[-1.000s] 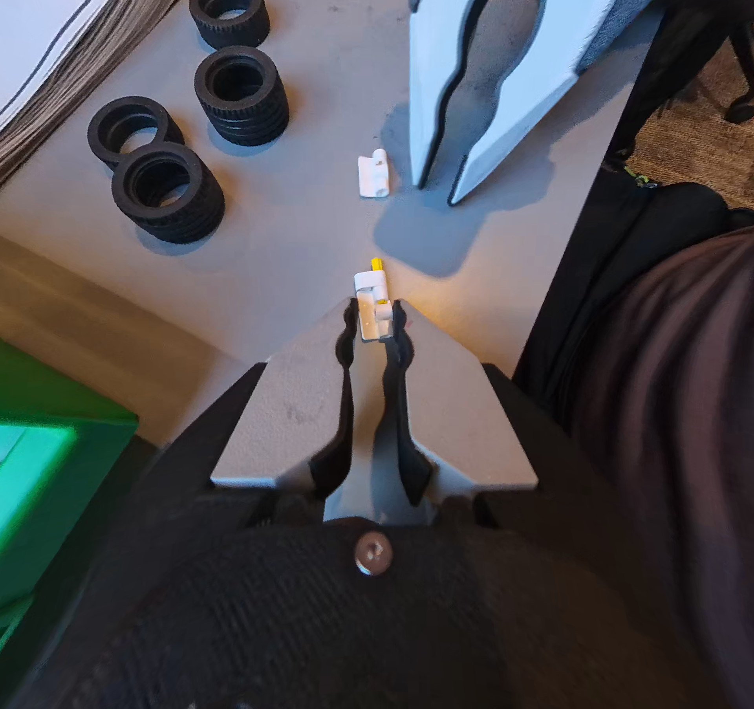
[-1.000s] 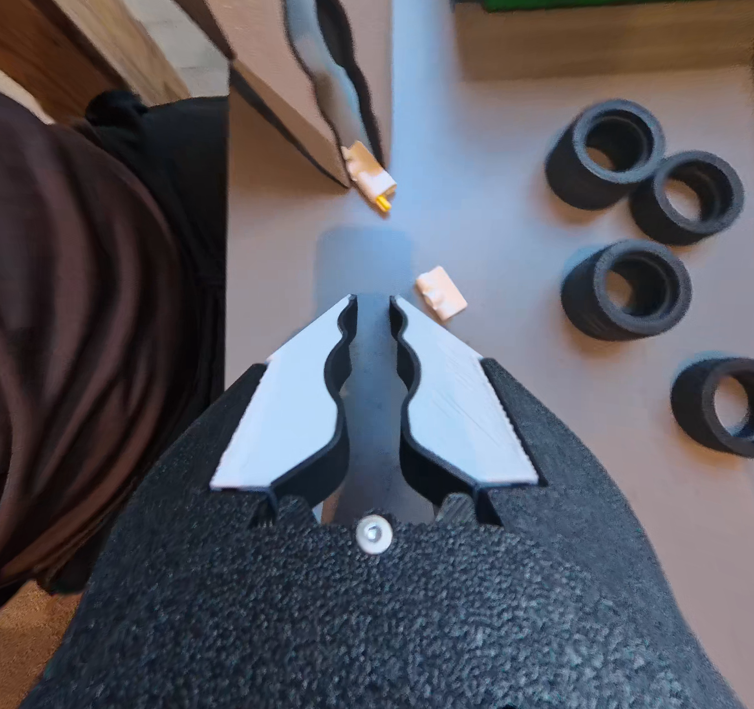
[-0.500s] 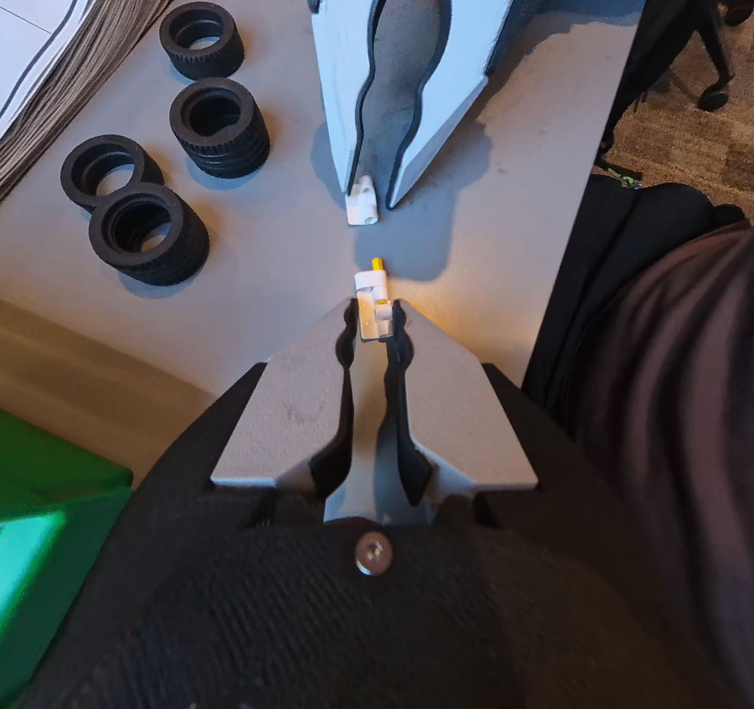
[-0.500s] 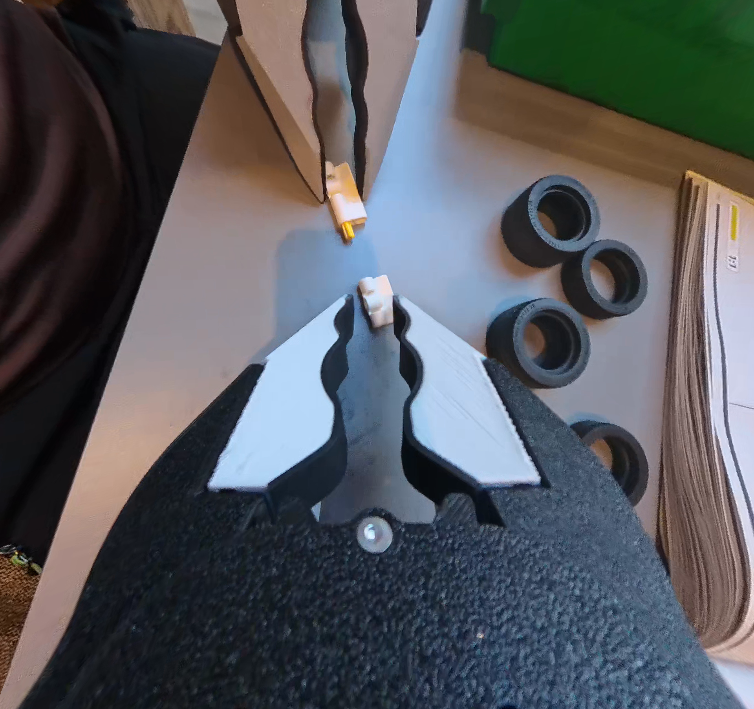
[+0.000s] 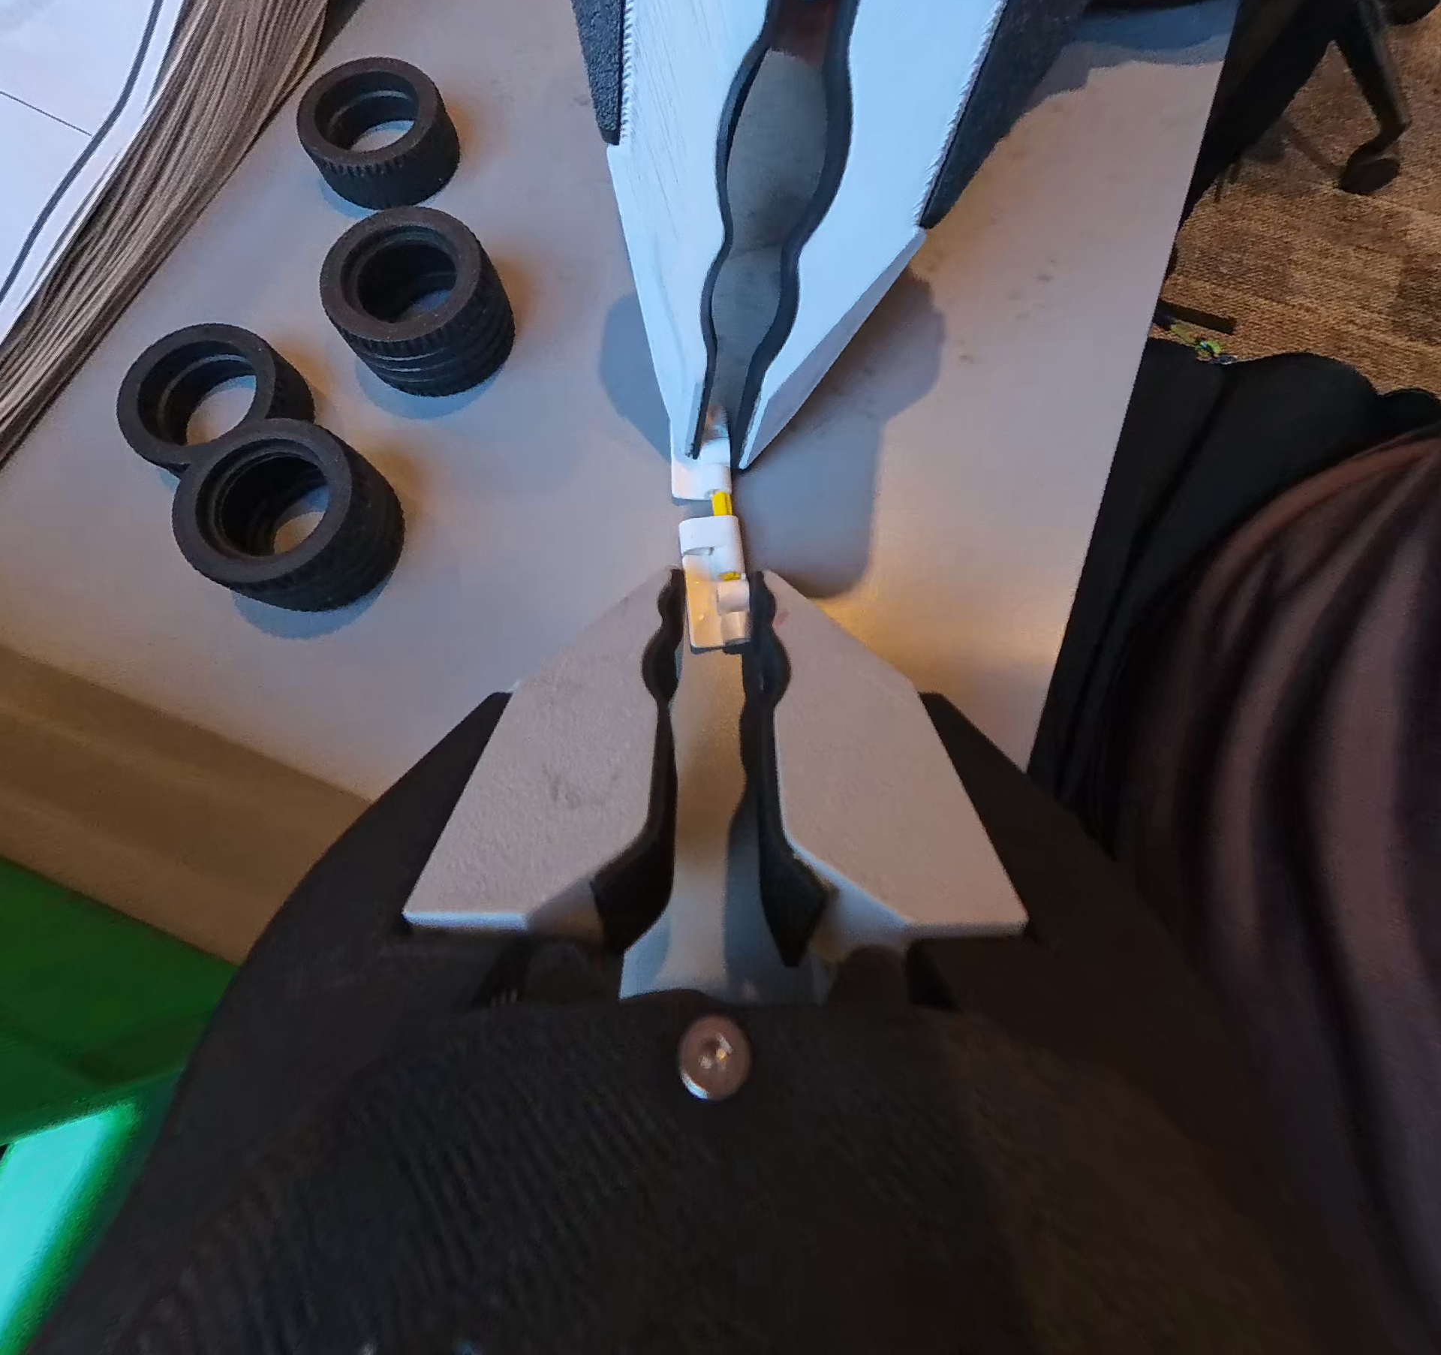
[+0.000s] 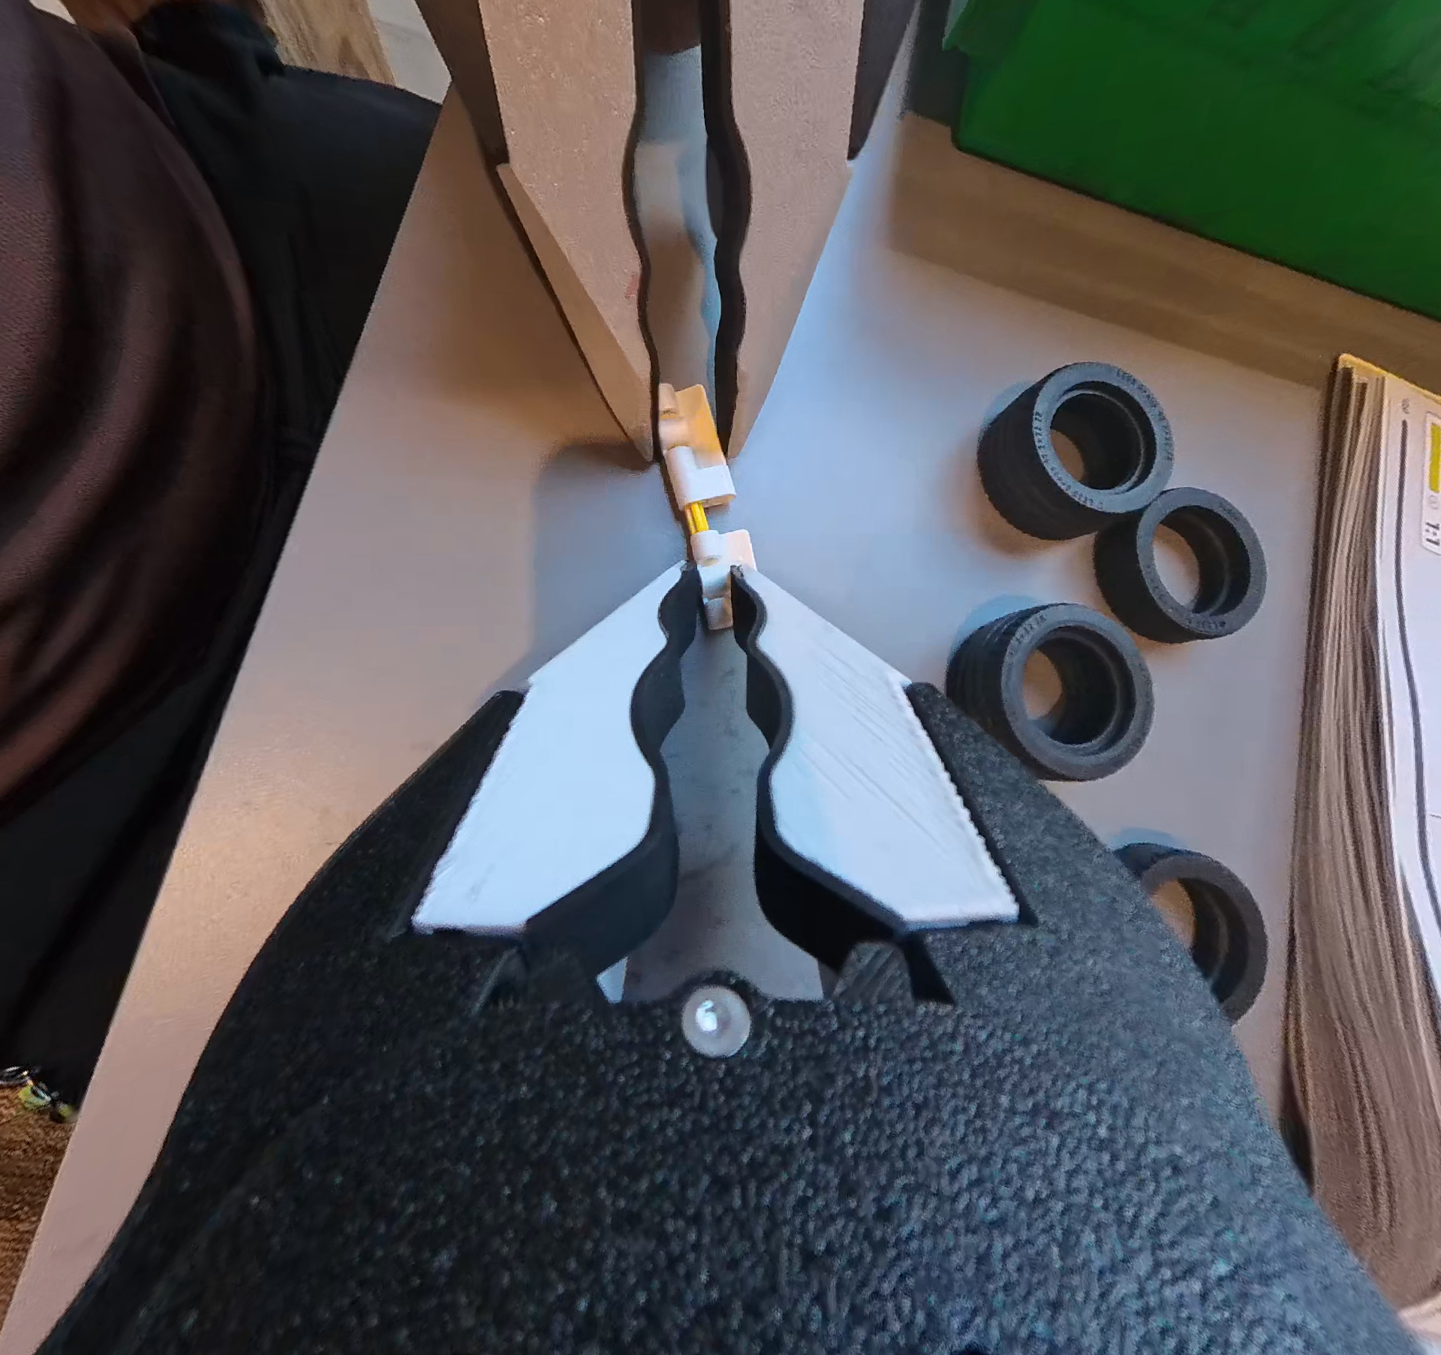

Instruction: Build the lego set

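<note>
My left gripper [image 5: 717,577] is shut on a white lego piece [image 5: 713,600] with a yellow pin [image 5: 721,502] that sticks out forward. My right gripper [image 6: 711,575] is shut on a small white lego piece [image 6: 721,569]. The two grippers face each other tip to tip just above the grey table [image 5: 507,148]. The pin's tip [image 6: 696,518] touches the right gripper's piece. In the left wrist view the right gripper [image 5: 713,456] comes in from the top with its piece [image 5: 702,474]. In the right wrist view the left gripper [image 6: 690,452] comes in from the top.
Several black tyres [image 5: 417,304] [image 6: 1049,694] stand on the table beside the grippers. A stack of paper [image 6: 1388,694] lies beyond them. A green bin [image 6: 1209,70] stands past the table's far edge. A person in dark clothing [image 5: 1248,771] is at the table's other edge. The grippers are tip to tip, or close to it.
My right gripper has shut on the loose white piece and brought it up against the yellow pin. My left gripper has kept its hold on its piece.
</note>
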`<state>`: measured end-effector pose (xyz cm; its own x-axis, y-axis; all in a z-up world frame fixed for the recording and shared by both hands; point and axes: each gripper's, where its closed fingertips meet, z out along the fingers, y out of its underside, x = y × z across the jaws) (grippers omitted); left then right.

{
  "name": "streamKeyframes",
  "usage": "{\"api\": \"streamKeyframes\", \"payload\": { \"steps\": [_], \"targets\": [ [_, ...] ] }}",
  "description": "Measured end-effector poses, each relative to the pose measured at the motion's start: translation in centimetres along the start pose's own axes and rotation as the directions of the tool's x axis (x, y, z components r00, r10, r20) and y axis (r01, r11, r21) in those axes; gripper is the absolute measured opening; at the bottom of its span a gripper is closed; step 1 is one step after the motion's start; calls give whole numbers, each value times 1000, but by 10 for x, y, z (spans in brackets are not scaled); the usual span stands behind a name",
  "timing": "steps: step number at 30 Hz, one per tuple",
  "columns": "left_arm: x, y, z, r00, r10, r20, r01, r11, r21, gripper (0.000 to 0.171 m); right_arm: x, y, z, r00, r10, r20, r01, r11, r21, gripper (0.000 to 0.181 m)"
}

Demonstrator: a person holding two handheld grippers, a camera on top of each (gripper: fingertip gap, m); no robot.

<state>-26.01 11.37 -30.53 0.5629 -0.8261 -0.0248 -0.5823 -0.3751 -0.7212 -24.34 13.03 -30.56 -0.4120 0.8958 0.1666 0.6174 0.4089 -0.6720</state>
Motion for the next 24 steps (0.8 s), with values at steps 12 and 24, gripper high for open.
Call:
{"api": "streamKeyframes", "payload": {
  "steps": [12, 24],
  "targets": [
    [0, 0, 1, 1000, -5, -22, 5, 1000, -2, 13, -1, -1, 1, 999, 21, 48, -24, 998, 63, 8],
    [-2, -2, 3, 994, -96, 46, 96, 995, -5, 13, -3, -2, 2, 997, 47, 64, -50, 997, 58, 7]
  ]
}}
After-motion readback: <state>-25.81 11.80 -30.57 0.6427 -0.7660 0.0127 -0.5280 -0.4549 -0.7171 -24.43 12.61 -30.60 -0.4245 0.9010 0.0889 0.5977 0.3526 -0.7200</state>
